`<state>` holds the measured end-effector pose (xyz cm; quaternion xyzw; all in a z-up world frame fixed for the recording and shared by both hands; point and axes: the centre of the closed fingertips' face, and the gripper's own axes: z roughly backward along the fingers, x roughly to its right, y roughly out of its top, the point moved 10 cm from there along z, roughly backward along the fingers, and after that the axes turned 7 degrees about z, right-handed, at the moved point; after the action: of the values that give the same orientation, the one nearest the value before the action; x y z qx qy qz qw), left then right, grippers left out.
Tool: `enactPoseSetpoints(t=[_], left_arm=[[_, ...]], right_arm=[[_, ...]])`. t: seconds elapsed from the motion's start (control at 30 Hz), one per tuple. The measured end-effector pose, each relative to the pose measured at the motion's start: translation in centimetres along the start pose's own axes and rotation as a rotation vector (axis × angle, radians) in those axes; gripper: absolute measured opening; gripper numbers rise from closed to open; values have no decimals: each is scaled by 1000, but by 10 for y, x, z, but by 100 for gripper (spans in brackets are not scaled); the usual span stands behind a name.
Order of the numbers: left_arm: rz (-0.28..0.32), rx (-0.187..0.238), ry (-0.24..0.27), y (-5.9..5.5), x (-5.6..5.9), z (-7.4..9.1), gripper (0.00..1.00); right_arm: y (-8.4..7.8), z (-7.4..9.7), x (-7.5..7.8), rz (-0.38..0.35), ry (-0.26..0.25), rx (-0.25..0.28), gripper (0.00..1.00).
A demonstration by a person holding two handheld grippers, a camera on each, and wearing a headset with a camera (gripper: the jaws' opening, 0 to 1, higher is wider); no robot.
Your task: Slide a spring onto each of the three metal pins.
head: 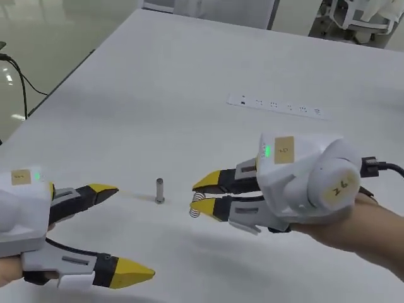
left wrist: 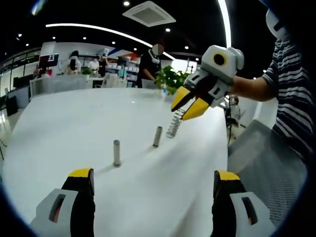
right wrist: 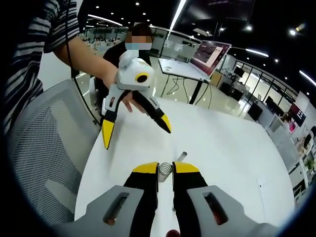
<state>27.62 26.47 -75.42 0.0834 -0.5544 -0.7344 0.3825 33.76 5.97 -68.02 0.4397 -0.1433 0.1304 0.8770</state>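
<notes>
While the right hand-held gripper has its jaws clamped on a spring, that spring hangs low over the counter, just right of an upright pin and not yet on it. The left hand-held gripper hovers at the near left with its jaws wide apart, holding nothing. From the left gripper view a second pin stands between the first pin and the spring. Its surface looks ribbed, and whether it already carries a spring cannot be told.

The likely trouble lies in the grip and the aim. The jaws pinch the spring across its coils, so it may tilt, squirm out or spring away as it meets a pin top. It hangs slanted, and if its open end is off the pin's axis it would probably catch on the rim rather than slide down. The pins look slim and free-standing, so a sideways nudge from a yellow jaw tip could topple one.
</notes>
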Motion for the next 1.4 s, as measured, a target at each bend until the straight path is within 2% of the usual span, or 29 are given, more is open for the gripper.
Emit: enactPoseSetpoints(t=[0.33, 0.53, 0.87, 1.07, 1.4], left_arm=[[11, 14, 15, 2, -2, 4, 97], [13, 18, 17, 2, -2, 7, 96], [18, 26, 21, 3, -2, 10, 98], [17, 30, 24, 3, -2, 11, 98], [21, 28, 31, 1, -1, 13, 98]], right_arm=[[12, -16, 28, 33, 5, 8, 7], [15, -28, 39, 40, 16, 13, 7], [12, -47, 48, 12, 22, 7, 7], [10, -54, 57, -50, 6, 20, 7], [6, -65, 56, -65, 18, 2, 7]])
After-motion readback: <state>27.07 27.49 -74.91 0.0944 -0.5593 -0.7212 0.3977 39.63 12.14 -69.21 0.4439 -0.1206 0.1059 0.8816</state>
